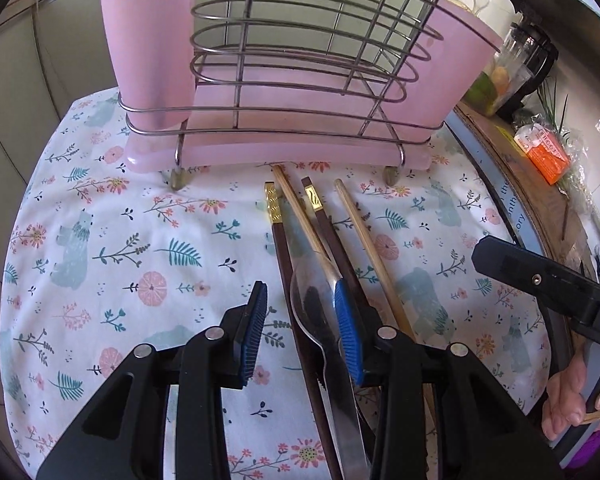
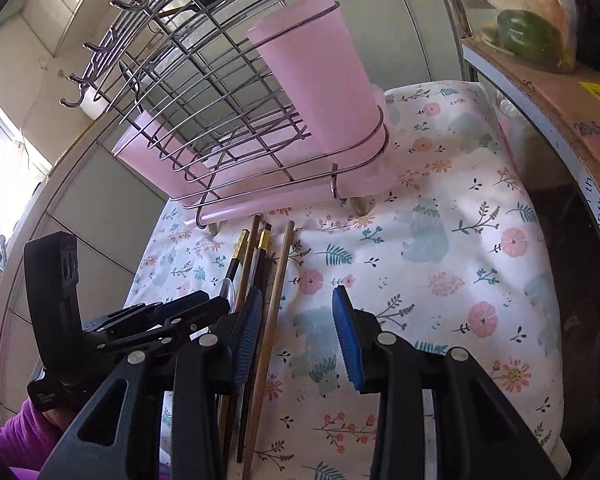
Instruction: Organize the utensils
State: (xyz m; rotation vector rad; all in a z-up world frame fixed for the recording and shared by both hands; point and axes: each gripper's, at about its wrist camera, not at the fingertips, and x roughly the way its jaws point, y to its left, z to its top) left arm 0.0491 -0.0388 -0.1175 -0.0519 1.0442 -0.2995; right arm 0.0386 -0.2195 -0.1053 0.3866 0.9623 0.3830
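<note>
A wire utensil rack (image 1: 300, 60) with pink plastic cups stands at the back of the floral cloth (image 1: 100, 240); it also shows in the right wrist view (image 2: 240, 120). Dark brown chopsticks with gold tips (image 1: 278, 224), pale bamboo chopsticks (image 1: 364, 236) and a clear plastic spoon (image 1: 312, 300) lie together on the cloth before the rack. My left gripper (image 1: 300, 316) is open, its right pad over the spoon and chopsticks. My right gripper (image 2: 296, 332) is open, its left pad beside the bamboo chopstick (image 2: 274, 308), holding nothing.
A cardboard box (image 1: 520, 168) with an orange packet (image 1: 544, 156) and a blender jar (image 1: 512, 68) stands right of the cloth. A green pepper (image 2: 528, 32) in a clear container sits on it. Grey tiled wall behind the rack.
</note>
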